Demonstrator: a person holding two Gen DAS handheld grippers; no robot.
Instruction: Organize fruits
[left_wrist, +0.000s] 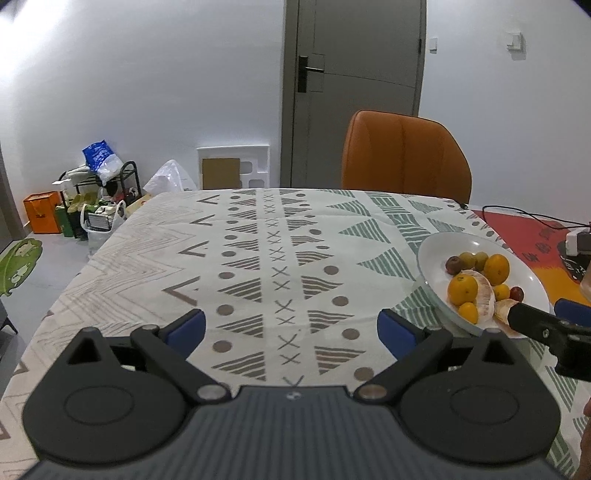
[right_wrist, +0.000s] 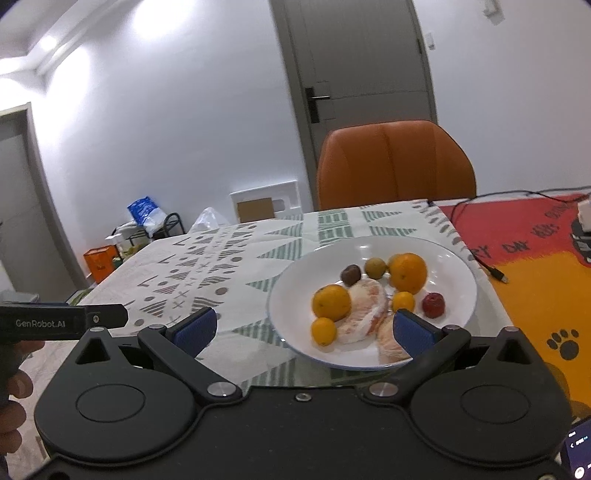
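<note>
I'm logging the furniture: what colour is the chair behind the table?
Orange: the chair shows best in the right wrist view.

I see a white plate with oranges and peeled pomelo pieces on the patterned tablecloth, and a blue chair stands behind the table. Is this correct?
Nearly. The chair is orange, not blue, as the right wrist view shows. The rest holds: the white plate on the patterned tablecloth carries oranges and peeled pomelo pieces.

White walls (left_wrist: 147, 92) and a grey door (left_wrist: 354, 85) stand behind an orange chair (left_wrist: 404, 155); a patterned cloth (left_wrist: 258, 258) covers the surface, with a cluttered black rack (left_wrist: 107, 192) on the grey floor (left_wrist: 51, 266)
</note>
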